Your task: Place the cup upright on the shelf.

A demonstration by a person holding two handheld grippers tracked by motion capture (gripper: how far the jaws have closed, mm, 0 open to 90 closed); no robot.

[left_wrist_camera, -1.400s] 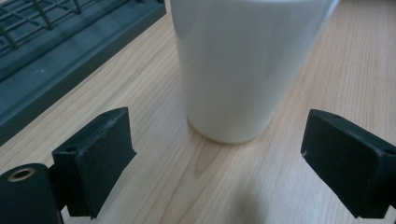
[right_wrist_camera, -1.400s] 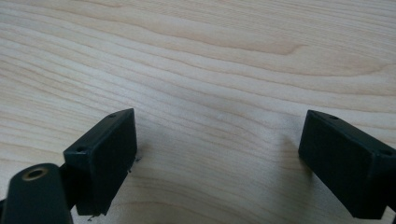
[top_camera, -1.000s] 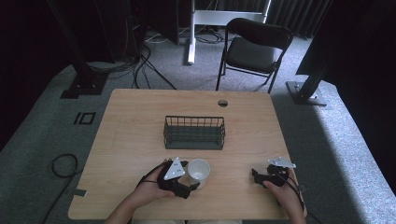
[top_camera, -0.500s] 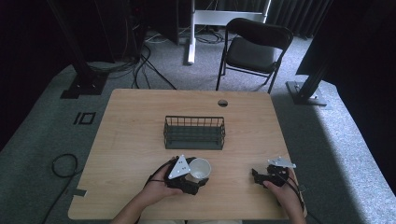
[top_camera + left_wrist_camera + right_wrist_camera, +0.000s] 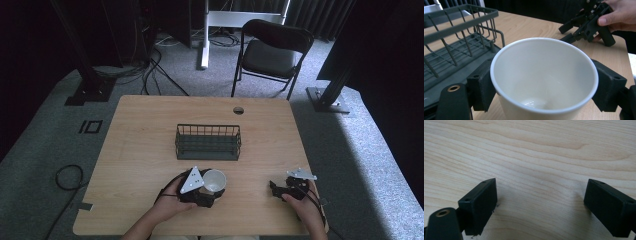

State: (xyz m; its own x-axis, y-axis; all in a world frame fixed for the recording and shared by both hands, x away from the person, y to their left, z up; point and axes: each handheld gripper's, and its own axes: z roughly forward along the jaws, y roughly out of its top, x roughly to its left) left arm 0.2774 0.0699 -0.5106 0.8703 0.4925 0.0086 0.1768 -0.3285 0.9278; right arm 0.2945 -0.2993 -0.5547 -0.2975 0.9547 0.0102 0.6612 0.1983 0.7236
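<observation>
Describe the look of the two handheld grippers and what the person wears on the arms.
Both the left gripper and the right gripper are black, with blocky rectangular jaws and a grey three-cornered plate on top. A brass-coloured eyelet sits beside each one's jaw. Thin black cables trail from them. The forearms are bare, without sleeves.

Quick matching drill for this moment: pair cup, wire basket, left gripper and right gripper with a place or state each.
1. cup
2. wire basket
3. left gripper
4. right gripper

a. open over bare wood
b. mid-table, beyond both hands
c. white, gripped at its sides
d. shut on the cup

Pairs: 1-c, 2-b, 3-d, 4-a
</observation>
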